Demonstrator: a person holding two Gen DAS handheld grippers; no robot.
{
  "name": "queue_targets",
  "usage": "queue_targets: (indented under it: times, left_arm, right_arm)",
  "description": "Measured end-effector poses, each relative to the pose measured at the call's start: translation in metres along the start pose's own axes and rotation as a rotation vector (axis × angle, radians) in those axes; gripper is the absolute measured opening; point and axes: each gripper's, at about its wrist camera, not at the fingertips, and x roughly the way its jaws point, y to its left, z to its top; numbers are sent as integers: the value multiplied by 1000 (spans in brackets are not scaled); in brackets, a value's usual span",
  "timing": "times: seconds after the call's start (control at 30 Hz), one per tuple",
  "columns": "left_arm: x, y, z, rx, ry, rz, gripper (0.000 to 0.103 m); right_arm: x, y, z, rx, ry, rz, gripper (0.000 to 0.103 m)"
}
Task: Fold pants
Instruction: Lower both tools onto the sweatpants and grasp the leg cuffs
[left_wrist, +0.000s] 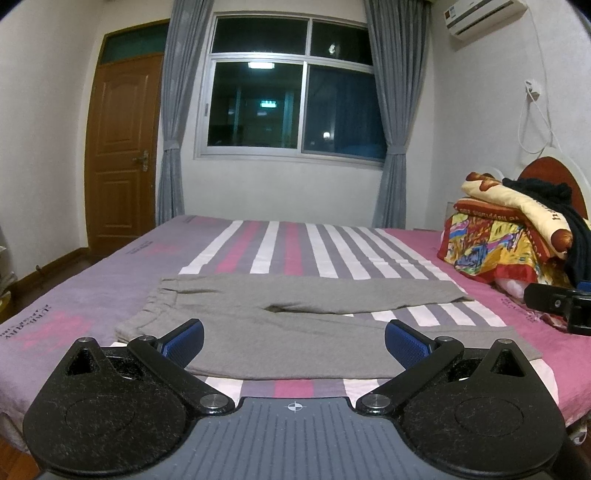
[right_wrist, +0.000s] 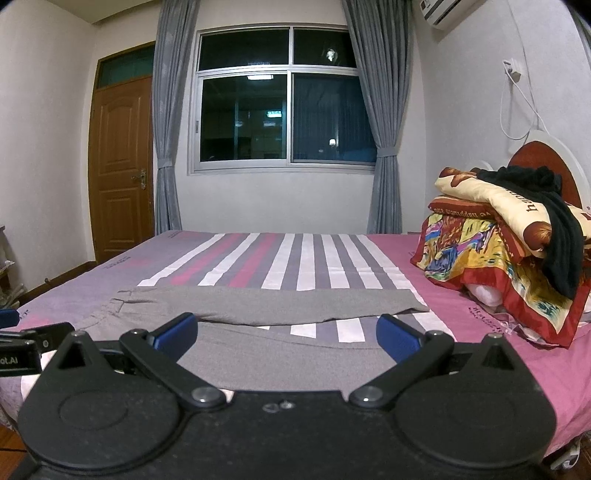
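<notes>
Grey pants (left_wrist: 295, 325) lie flat on the striped bed sheet (left_wrist: 288, 243), waistband to the left, both legs stretching right with a gap between them. My left gripper (left_wrist: 294, 341) hovers open just in front of the near leg, nothing between its blue pads. In the right wrist view the same pants (right_wrist: 273, 328) lie ahead, and my right gripper (right_wrist: 287, 334) is open above the near leg, empty. The right gripper's body shows at the right edge of the left wrist view (left_wrist: 561, 306); the left gripper's body (right_wrist: 22, 347) shows at the left edge of the right wrist view.
A pile of colourful folded quilts (left_wrist: 509, 236) with a black garment (right_wrist: 554, 236) on top sits at the bed's right end by the headboard. A window (left_wrist: 291, 92) with grey curtains is behind the bed, a wooden door (left_wrist: 122, 147) at the left.
</notes>
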Motion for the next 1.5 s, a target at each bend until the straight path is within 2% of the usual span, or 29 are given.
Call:
queue_targets:
  times: [0.57, 0.67, 0.77, 0.87, 0.93, 1.0, 1.13, 1.23, 1.37, 1.5]
  left_arm:
    - [1, 1, -1, -6, 4, -5, 103]
    - [8, 8, 2, -6, 5, -9, 103]
    - [20, 27, 10, -43, -15, 5, 103]
    - [45, 52, 20, -56, 1, 39, 103]
    - [65, 71, 28, -67, 18, 19, 103]
    - [86, 88, 36, -78, 32, 48, 103]
    - [145, 118, 51, 12, 83, 84, 103]
    - [187, 151, 67, 13, 98, 100, 103]
    - [239, 186, 84, 13, 114, 121, 103]
    - [293, 206, 87, 98, 130, 136, 103]
  right_arm:
    - [1, 1, -3, -9, 4, 6, 103]
    - [5, 3, -4, -42, 3, 28, 103]
    - [11, 2, 2, -68, -38, 54, 103]
    - [25, -3, 12, -71, -81, 94, 103]
    - [41, -7, 18, -72, -79, 116, 103]
    - [61, -13, 25, -58, -70, 161, 103]
    - [115, -18, 43, -60, -40, 199, 103]
    - [153, -21, 57, -68, -10, 254, 103]
    - [202, -22, 71, -97, -3, 254, 103]
    - [256, -21, 73, -121, 21, 275, 102]
